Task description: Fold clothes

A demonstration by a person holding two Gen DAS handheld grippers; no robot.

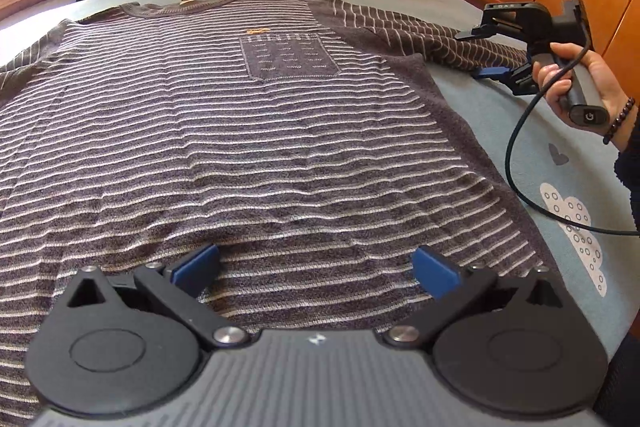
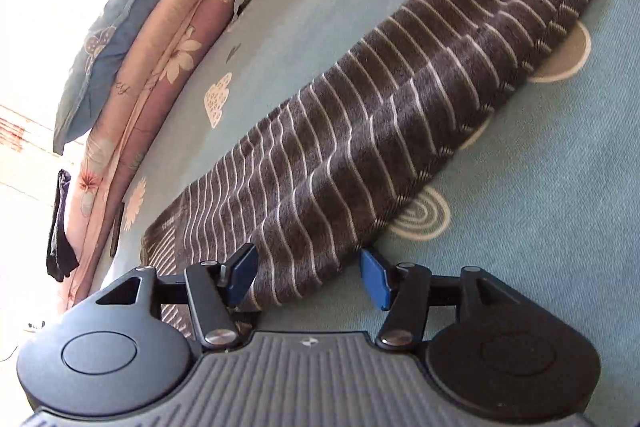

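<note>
A striped sweater [image 1: 248, 131] is spread flat on the bed [image 1: 516, 155], its right sleeve [image 2: 380, 131] stretched out toward the right side. The jaws of the left gripper [image 1: 316, 269] are held apart over the near hem, clamped on nothing. Those of the right gripper [image 2: 308, 275] are held apart around the sleeve's near edge without pressing it. If they are closed there, only a thin edge may be caught, so the sleeve could slip free or bunch when folded.

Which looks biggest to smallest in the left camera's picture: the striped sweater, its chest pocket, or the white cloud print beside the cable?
1. Striped sweater.
2. Chest pocket.
3. White cloud print, which looks close to the pocket, so that order is unsure.
</note>
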